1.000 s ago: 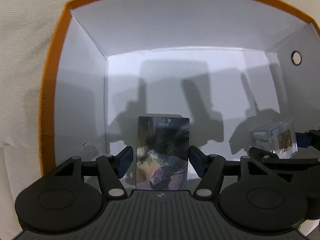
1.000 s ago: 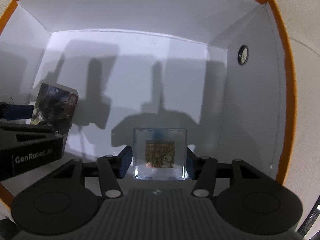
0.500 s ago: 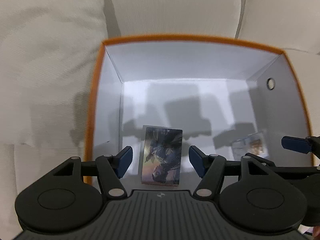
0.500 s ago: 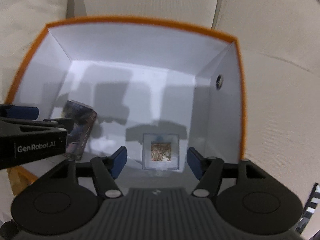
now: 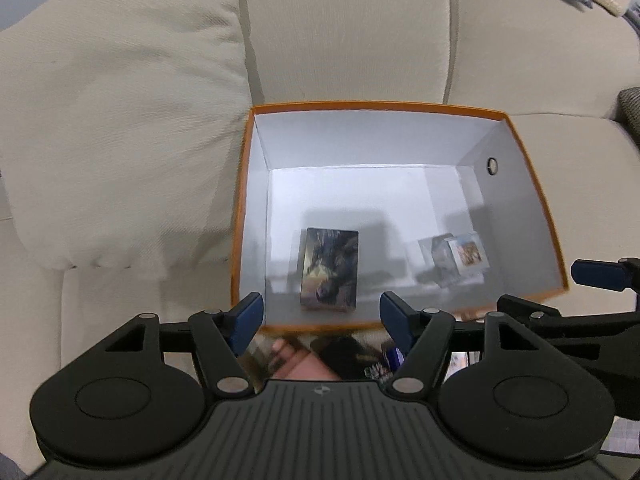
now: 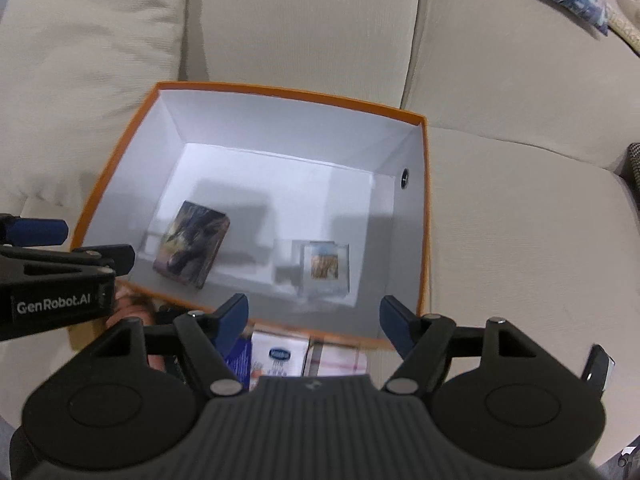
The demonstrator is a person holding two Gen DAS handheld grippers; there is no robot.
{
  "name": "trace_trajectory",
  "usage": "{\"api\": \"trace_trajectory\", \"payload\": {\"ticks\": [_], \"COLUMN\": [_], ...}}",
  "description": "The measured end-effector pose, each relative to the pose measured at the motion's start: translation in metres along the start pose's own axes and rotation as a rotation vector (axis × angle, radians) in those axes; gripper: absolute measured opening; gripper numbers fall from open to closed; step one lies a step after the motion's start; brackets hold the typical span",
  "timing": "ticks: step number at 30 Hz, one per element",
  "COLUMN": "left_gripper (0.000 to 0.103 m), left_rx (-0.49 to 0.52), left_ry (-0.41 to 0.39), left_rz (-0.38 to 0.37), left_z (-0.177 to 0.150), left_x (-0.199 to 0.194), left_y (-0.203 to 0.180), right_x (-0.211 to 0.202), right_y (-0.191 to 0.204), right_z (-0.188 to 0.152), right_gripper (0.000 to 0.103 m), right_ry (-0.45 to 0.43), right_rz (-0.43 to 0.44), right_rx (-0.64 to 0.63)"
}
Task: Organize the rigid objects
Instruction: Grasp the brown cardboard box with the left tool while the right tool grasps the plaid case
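Two packs (image 5: pixel 329 270) (image 5: pixel 466 255) in one box (image 5: pixel 376 105)

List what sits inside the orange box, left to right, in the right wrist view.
Dark picture box lying flat → clear case with the orange-brown picture → round hole in the right wall of the orange box.
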State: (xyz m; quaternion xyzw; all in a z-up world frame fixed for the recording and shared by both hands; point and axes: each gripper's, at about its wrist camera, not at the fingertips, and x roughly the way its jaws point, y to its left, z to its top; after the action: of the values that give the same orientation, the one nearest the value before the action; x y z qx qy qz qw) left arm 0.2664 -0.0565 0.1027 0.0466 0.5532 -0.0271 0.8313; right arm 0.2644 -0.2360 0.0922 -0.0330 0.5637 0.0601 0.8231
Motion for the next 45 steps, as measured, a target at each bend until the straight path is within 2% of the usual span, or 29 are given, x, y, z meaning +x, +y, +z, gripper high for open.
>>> {"api": "trace_trajectory", "payload": {"ticks": [8,17,20,30,35,39,45], "left_gripper": [0.082,0.082,0.082,0.082,0.077,0.077,0.077], "left_rx": [0.012,-0.051,-0.094,-0.219,-0.305,-0.351,-0.359], "left_ry": [-0.021,0.024,0.043,0.049,0.035,0.023,0.022], "left_rz": [-0.022,-0.027,-0.021,0.019,0.088,0.040,0.004], "left_z": [-0.049,-0.108,-0.117,-0.101,-0.099,-0.098,-0.091], "left_x": [-0.022,0.001,0.012,0.046,0.067,0.074,0.080], "left_y": [0.008,0.043,0.057,0.082,0.095,0.104,0.103], "right_x": [-0.017,0.002,0.014,0.025,0.035,0.042,0.049], "right_y": [0.007,0.011,0.015,0.013,0.006,-0.003,-0.011], "right_z": [-0.047,-0.105,-0.119,-0.119,-0.113,-0.110,-0.106], "right_gripper": [0.079,0.080,0.080,0.083,0.083,0.084,0.084], "right_ry": [-0.011,0.023,0.037,0.032,0.046,0.057,0.066], "right_rz": [0.008,0.077,0.064,0.064,0.056,0.049,0.041], "right_rx": [0.006,0.051,0.039,0.009,0.013,0.027,0.047]}}
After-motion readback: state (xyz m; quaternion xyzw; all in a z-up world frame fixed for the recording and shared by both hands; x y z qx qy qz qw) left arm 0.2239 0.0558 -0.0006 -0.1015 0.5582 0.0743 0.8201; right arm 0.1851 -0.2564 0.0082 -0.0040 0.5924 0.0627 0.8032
